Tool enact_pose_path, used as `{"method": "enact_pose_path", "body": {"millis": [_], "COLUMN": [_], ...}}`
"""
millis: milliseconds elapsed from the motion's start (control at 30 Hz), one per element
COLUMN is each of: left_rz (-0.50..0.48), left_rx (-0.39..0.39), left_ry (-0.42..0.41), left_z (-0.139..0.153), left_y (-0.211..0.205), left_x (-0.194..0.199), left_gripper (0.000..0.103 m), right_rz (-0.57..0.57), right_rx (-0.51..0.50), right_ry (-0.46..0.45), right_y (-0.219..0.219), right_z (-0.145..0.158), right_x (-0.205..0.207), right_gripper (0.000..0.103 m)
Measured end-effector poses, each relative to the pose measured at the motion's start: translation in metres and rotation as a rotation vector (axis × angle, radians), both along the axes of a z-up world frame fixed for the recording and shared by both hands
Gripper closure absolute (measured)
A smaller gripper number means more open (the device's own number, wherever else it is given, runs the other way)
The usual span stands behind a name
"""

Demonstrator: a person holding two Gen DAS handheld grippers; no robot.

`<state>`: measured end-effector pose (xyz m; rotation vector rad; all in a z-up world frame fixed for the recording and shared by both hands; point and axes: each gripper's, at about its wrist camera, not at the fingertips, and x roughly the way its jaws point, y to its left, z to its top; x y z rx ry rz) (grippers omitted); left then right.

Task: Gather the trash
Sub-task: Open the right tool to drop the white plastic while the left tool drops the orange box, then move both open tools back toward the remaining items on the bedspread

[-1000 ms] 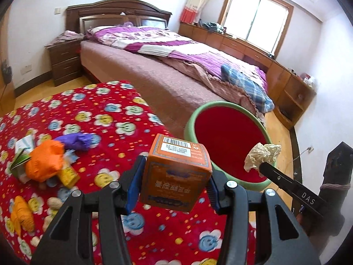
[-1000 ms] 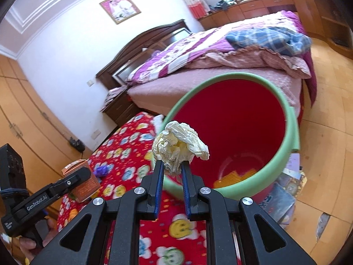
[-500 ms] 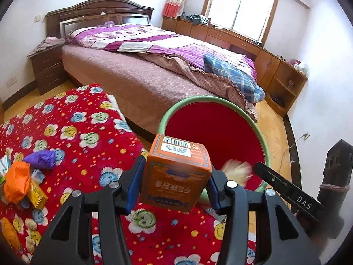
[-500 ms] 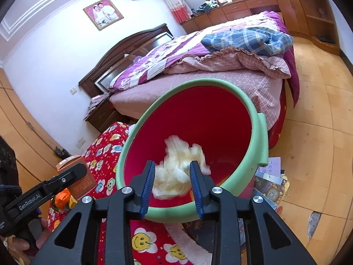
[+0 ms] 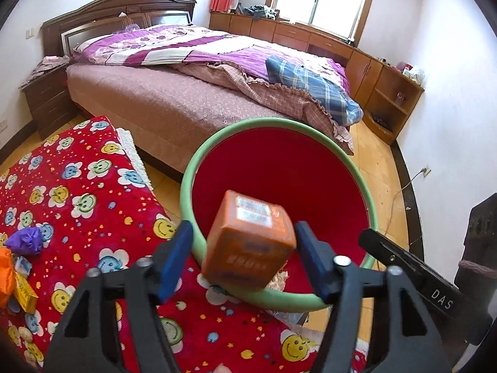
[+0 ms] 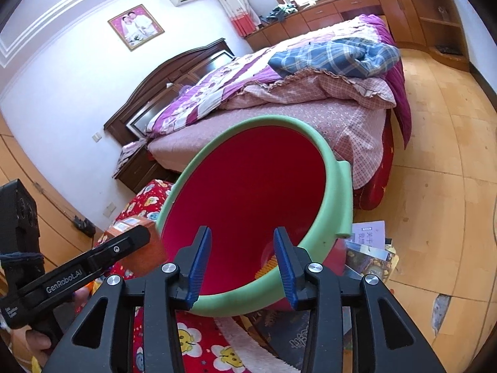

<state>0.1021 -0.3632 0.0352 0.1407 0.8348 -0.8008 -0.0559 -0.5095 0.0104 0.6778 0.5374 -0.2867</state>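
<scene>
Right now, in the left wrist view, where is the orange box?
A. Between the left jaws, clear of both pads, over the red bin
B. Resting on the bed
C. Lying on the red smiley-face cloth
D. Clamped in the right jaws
A: the orange box is tilted between the left gripper's opening jaws, with a gap to each pad, over the mouth of the green-rimmed red bin.
</scene>
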Motion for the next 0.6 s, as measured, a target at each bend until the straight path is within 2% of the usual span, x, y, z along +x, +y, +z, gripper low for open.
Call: {"method": "enact_pose_path", "body": {"millis": [200,500,600], "left_rz": [0.007,0.080,0.111], "left_rx": [-0.015,-0.032,-0.036], "left_ry": [0.000,0.029,0.025], "left_z": [0.000,0.006,0.010], "left_y": [0.004,0.037,0.054], "left_x": [-0.003,-0.008,-0.011], "left_gripper": [0.034,0.034,0.034], "right_rz": [-0.002,0.035,0.043], "right_rx": [0.001,-0.001,-0.003], "right_ry": [-0.004,-0.013,-0.014], "right_y": [0.001,0.014,0.020], "right_z": [0.001,0.006,0.008], "right_x": [-0.001,-0.001,-0.001], "right_gripper": [0.059,0.055,0.048]}}
